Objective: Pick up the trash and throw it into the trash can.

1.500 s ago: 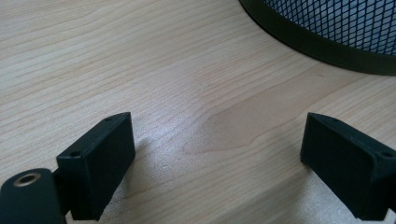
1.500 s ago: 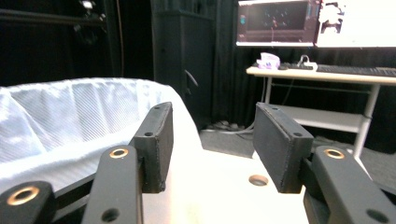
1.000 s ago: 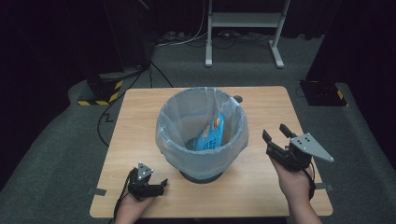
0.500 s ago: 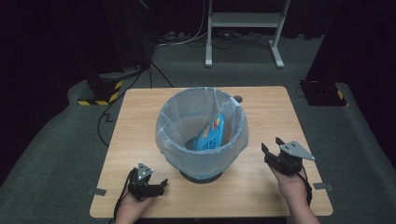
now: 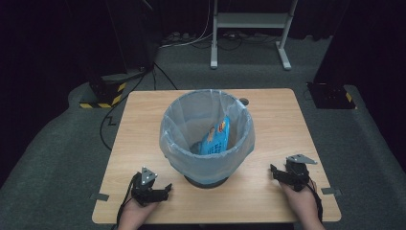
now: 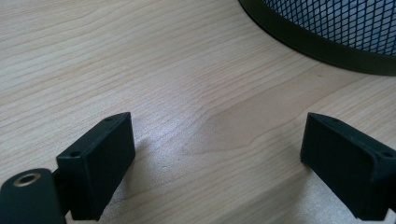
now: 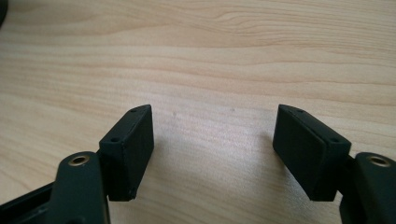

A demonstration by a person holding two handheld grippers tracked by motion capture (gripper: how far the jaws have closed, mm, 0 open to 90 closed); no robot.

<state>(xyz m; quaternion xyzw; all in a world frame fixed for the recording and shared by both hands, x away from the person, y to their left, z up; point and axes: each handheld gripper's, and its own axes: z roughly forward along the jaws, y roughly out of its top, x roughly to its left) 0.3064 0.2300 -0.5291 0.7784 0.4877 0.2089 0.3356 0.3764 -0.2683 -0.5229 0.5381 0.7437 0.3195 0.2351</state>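
Right gripper point(image 5: 275, 171) lowered to table point(image 5: 143, 110); one bin point(image 5: 207, 139), one packet point(image 5: 215, 139).

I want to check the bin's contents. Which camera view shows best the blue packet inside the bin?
The high view: it looks down into the lined bin, where the blue packet leans. The left gripper view shows the bin's mesh base, not the packet; the right gripper view shows bare table.

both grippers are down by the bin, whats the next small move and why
Probably nothing more than letting both rest: the left gripper and right gripper sit open and empty on the table, while the blue packet already lies inside the lined bin.
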